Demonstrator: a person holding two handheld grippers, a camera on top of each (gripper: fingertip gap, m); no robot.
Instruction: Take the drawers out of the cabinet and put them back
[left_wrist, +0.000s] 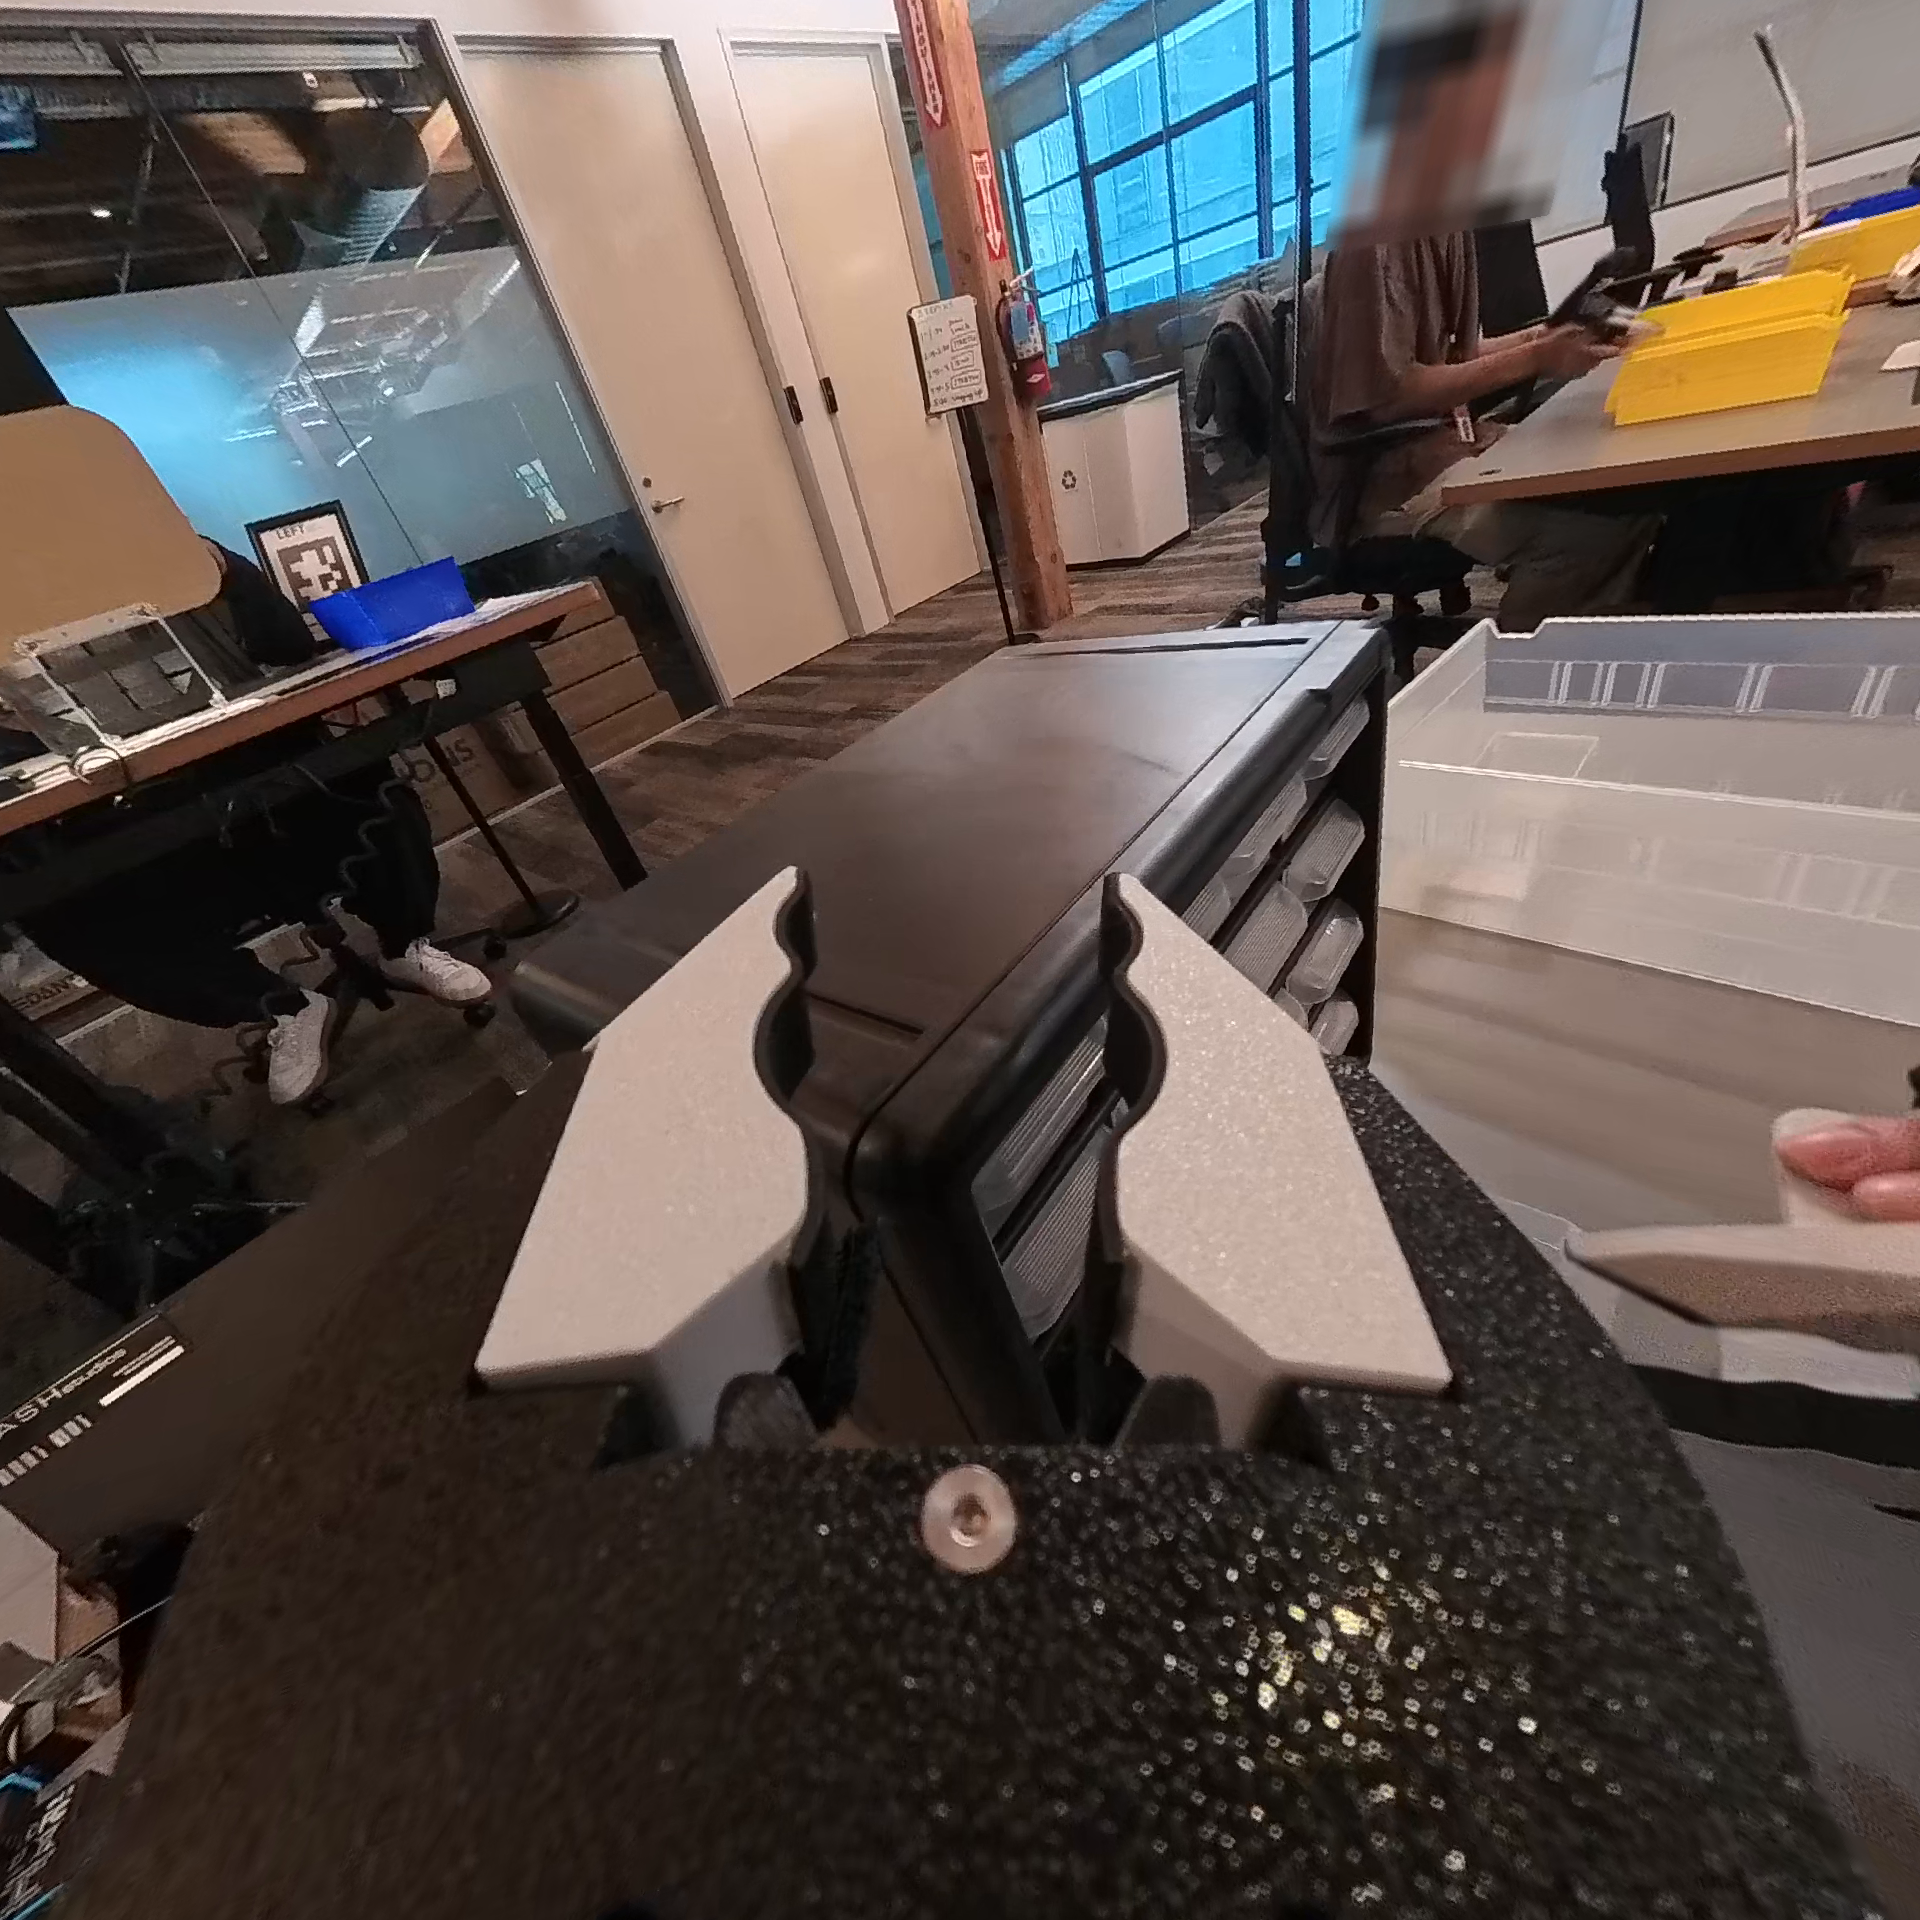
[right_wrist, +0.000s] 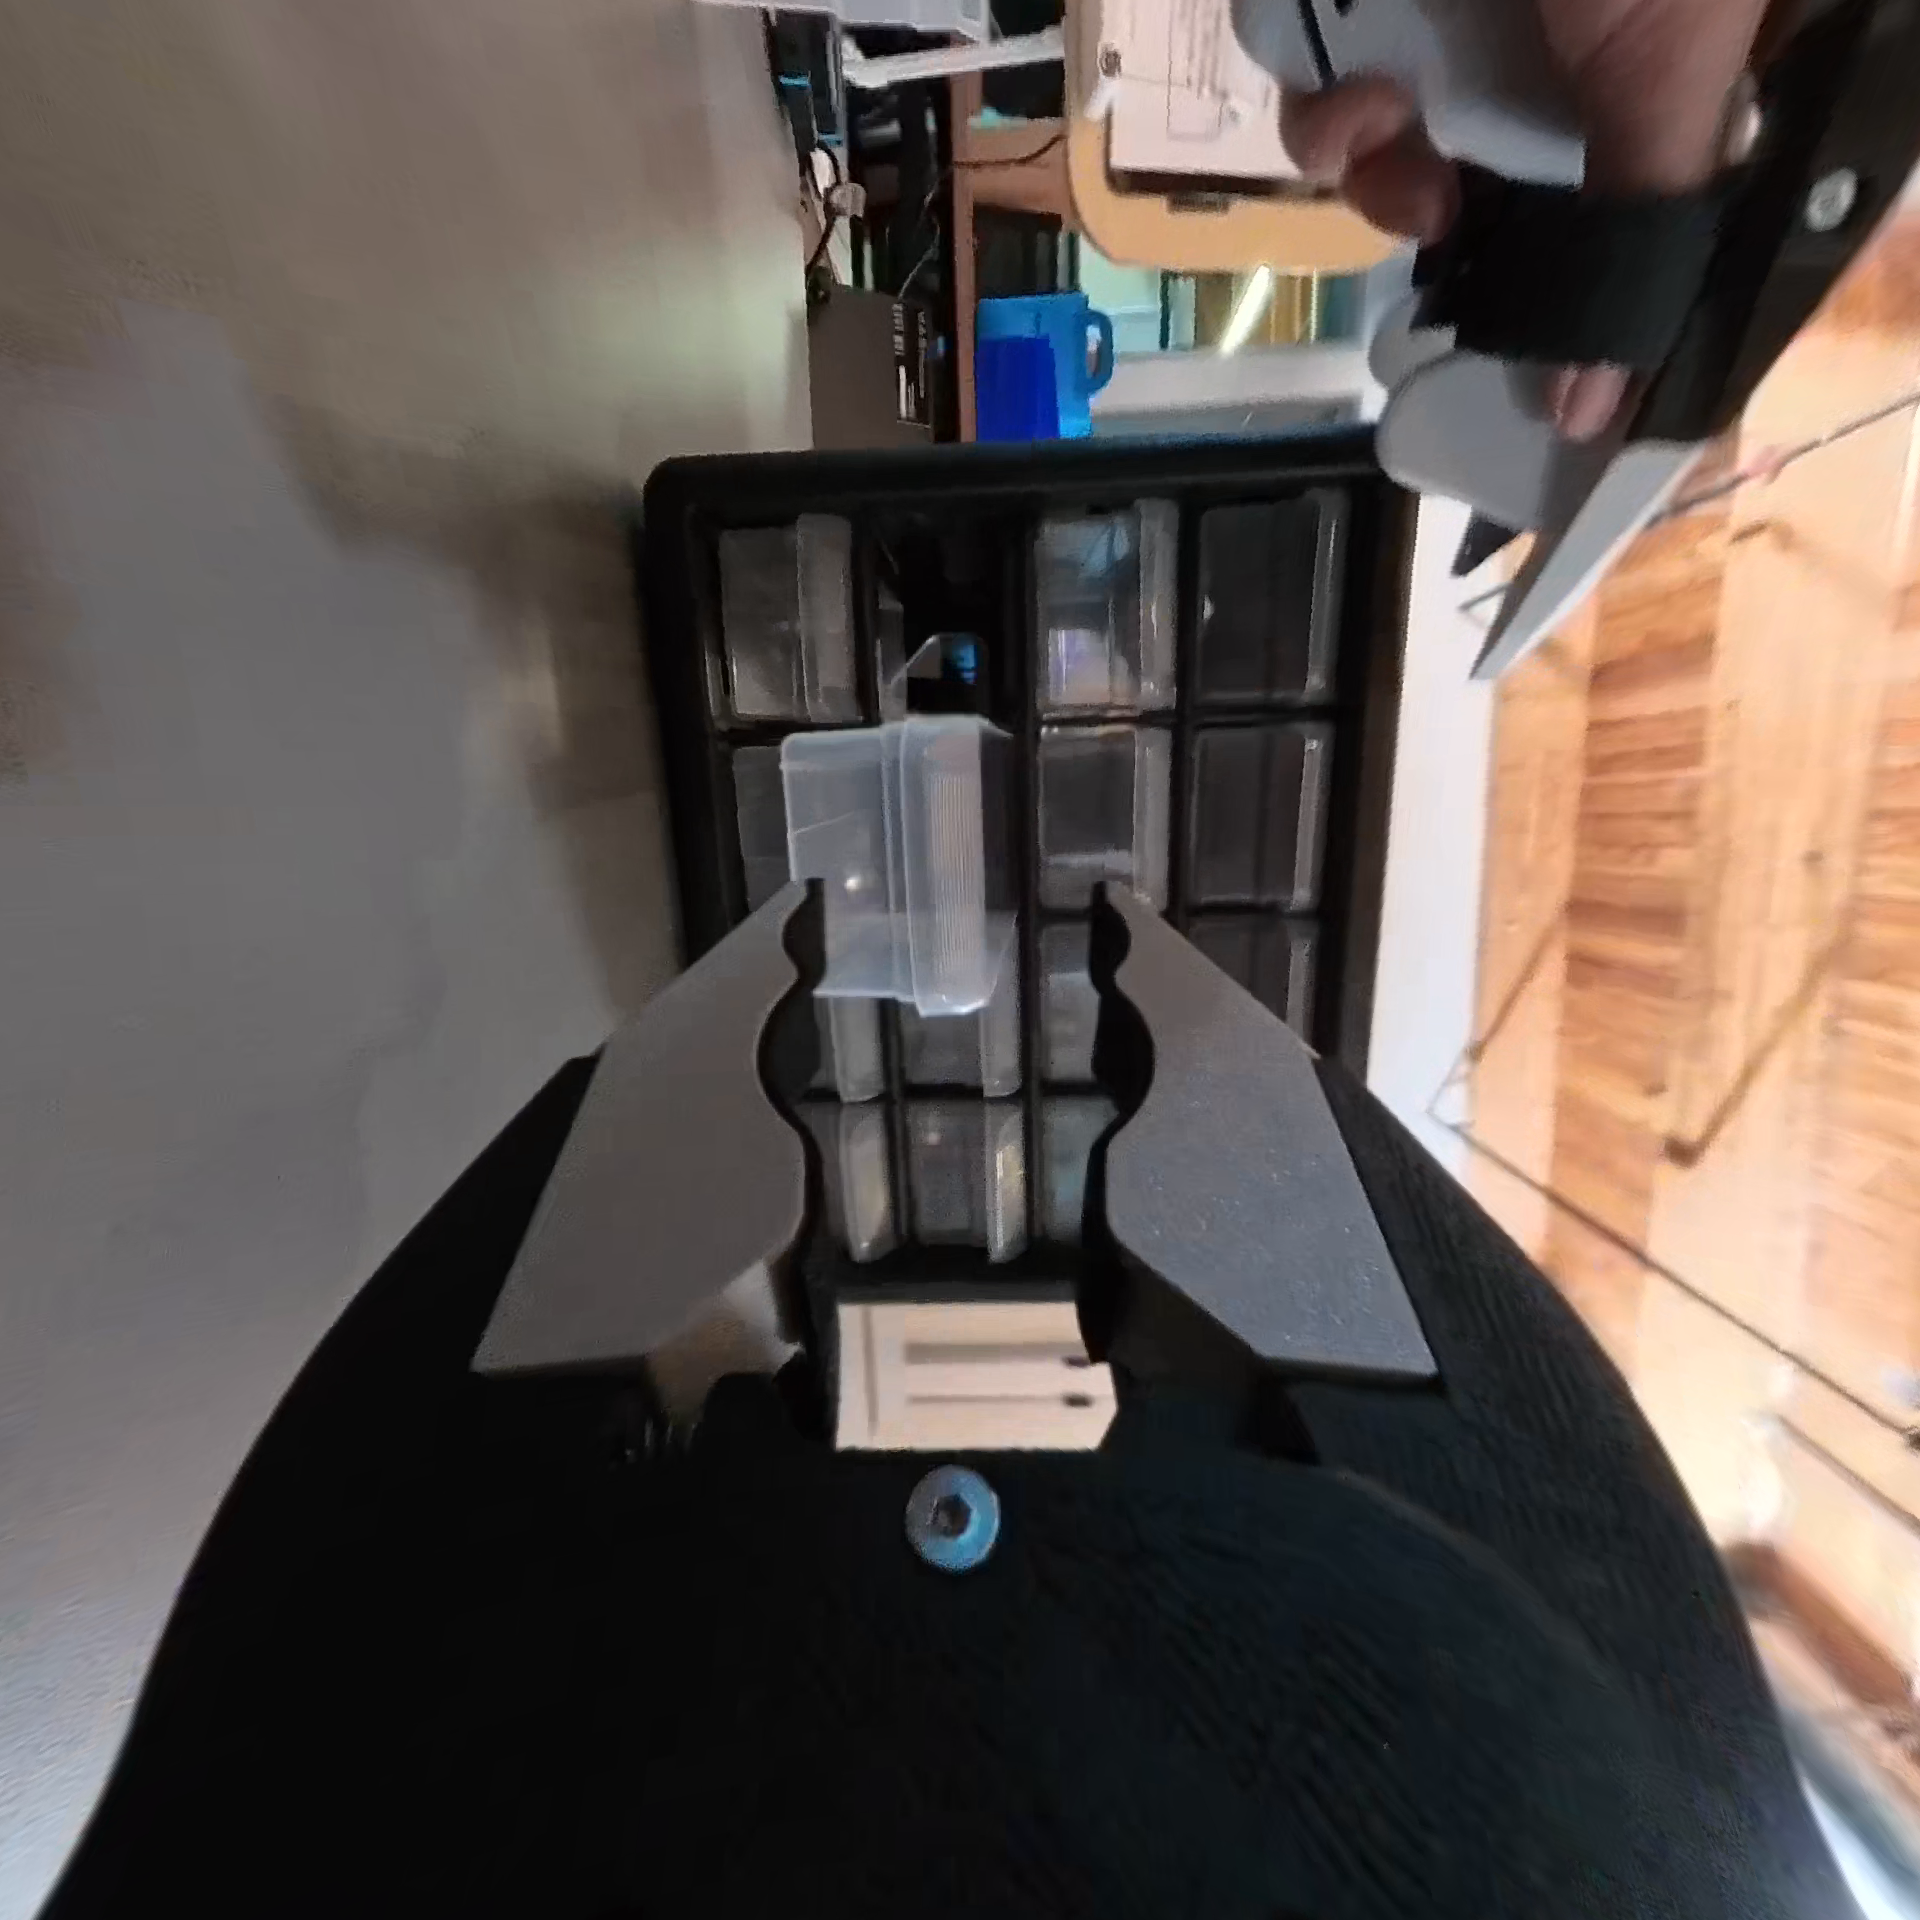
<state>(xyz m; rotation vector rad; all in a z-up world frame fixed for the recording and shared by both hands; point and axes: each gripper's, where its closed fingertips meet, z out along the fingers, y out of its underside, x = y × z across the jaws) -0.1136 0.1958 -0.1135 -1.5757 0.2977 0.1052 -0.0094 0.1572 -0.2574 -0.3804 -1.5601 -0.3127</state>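
My right gripper (right_wrist: 951, 914) faces the black cabinet (right_wrist: 1029, 473), fingers spread beside a protruding clear drawer (right_wrist: 894, 862); my left gripper (left_wrist: 956, 904) gapes over the cabinet's top corner.

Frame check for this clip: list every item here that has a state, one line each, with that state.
left gripper: open, fingers straddling the cabinet's top front edge, gripping nothing.
right gripper: open, facing the cabinet front.
pulled-out drawer: clear, sticking out of its slot, between the right fingers but not clamped.
cabinet: black, one slot looks empty, the other visible drawers seated.
clear bin: empty, beside the cabinet.
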